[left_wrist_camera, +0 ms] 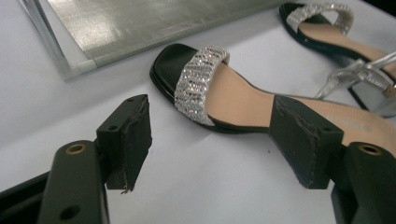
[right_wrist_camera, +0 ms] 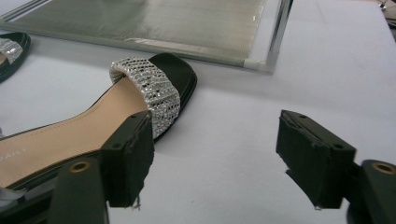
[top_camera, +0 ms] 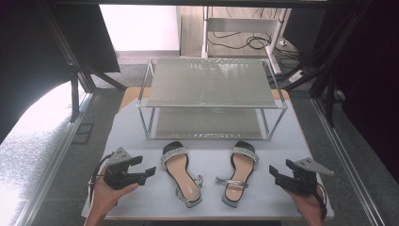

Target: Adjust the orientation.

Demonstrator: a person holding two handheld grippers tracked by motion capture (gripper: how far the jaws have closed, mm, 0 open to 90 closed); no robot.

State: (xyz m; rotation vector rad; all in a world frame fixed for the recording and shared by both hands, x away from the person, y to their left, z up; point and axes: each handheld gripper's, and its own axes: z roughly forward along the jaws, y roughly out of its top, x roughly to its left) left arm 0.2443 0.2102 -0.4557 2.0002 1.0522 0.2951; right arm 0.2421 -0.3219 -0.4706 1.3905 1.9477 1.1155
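Two heeled sandals lie side by side on the pale surface [top_camera: 141, 127], toes pointing toward the two-tier shelf rack [top_camera: 211, 96] that stands just behind them, an arrangement that suits lifting each shoe straight forward onto a tier. The left sandal [top_camera: 181, 173] rests flat with its rhinestone toe band [left_wrist_camera: 198, 81] near the rack's lower tier and its silver ankle strap trailing toward the person; the right sandal [top_camera: 239, 173] mirrors it, its strap loop turned inward toward the other shoe. The left gripper [top_camera: 146, 173], held in the person's left hand [top_camera: 106, 195], hovers just outside the left sandal with its jaws spread wide and nothing between them; in the left gripper view the shoe's insole runs behind one jaw, so the gripper seems lined up to close across the sole's side. The right gripper [top_camera: 276, 175], in the right hand [top_camera: 308, 202], is likewise spread and empty, angled inward beside the right sandal. Each hand taking the shoe on its own side looks like the reason for this symmetric stance.
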